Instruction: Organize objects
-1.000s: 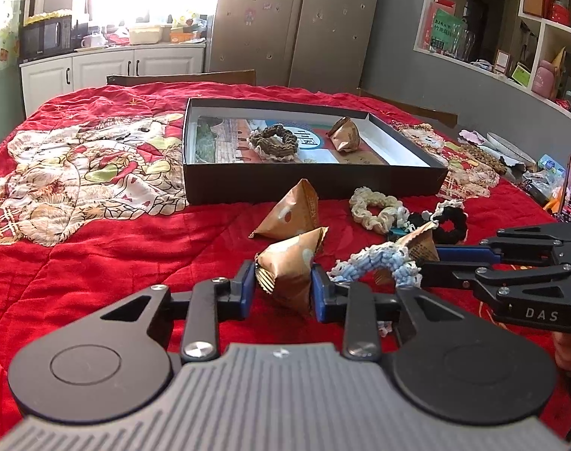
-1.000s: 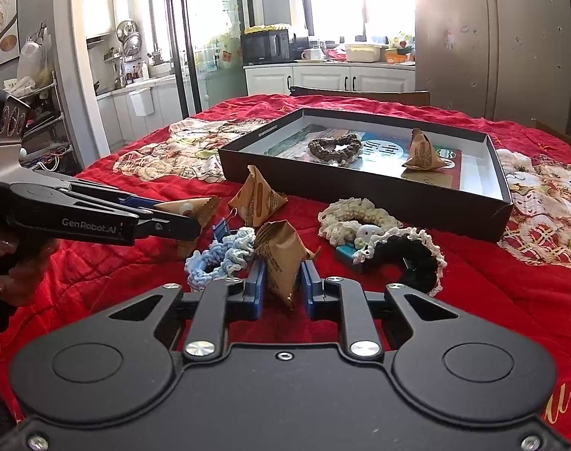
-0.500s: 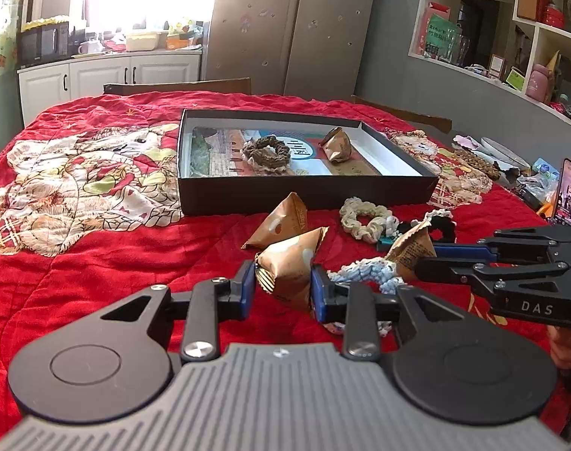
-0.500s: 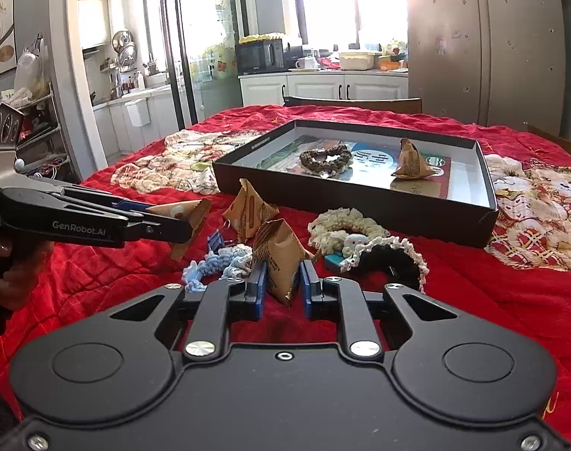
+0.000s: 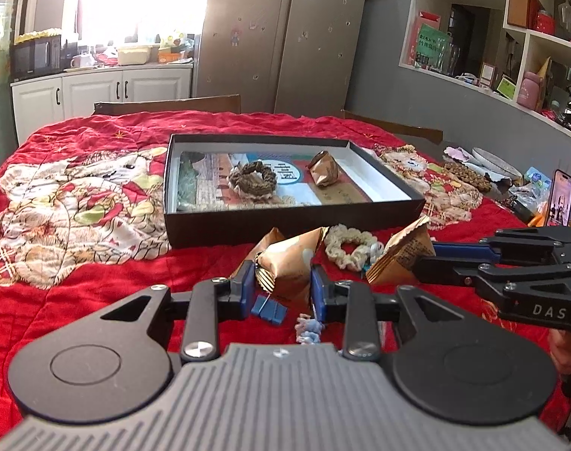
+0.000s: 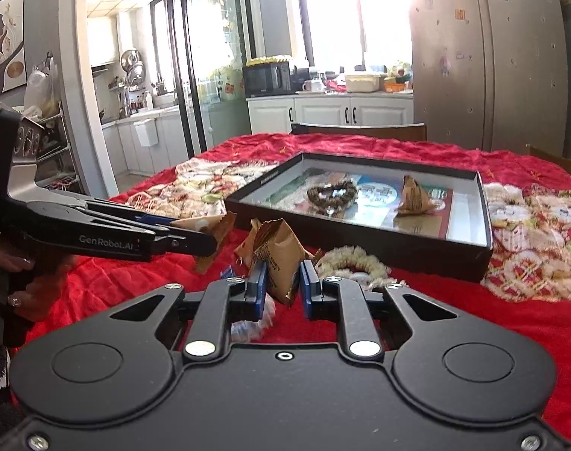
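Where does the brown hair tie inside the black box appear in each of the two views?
Left wrist view: the brown hair tie lies in the middle of the black box, left of the brown packet.
Right wrist view: it is in the box's left half, again left of that packet.
Shared landmark: the black box.

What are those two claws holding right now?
Left claw: shut on a brown paper packet.
Right claw: shut on another brown packet.
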Demonstrator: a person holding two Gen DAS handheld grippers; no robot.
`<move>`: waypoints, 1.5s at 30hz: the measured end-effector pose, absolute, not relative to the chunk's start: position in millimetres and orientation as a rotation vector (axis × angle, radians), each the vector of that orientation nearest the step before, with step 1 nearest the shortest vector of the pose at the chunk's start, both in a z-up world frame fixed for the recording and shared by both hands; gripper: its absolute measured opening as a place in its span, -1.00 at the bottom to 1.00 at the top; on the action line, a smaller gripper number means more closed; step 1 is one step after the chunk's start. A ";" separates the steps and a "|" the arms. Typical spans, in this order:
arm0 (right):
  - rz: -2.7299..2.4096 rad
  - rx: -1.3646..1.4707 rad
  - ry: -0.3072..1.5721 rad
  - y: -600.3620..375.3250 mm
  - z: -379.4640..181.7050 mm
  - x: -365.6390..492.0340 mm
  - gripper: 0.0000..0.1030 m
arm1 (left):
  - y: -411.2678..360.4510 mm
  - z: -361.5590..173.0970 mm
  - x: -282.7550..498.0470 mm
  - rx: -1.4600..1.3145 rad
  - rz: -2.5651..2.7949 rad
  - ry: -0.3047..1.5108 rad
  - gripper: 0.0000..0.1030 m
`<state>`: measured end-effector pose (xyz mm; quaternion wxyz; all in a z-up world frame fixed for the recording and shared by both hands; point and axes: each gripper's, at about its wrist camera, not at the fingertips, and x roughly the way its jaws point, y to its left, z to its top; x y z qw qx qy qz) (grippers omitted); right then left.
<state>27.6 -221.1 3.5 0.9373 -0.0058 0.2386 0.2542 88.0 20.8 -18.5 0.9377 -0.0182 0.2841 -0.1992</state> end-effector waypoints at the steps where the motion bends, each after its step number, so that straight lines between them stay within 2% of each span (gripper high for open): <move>1: 0.516 -0.011 0.481 -221.9 5.9 28.7 -0.65 | 20.1 -17.1 89.5 -0.037 -0.408 0.576 -0.33; 18: 0.373 0.028 0.420 -256.1 34.4 83.7 -0.65 | 23.7 8.1 146.7 -0.069 -0.358 0.532 -0.33; 33: 0.248 0.081 0.479 -272.4 3.7 157.5 -0.65 | 17.1 -10.0 206.4 -0.084 -0.265 0.552 -0.33; 45: 0.226 0.095 0.503 -272.2 -16.3 179.7 -0.65 | 12.6 -24.2 224.0 -0.073 -0.249 0.572 -0.33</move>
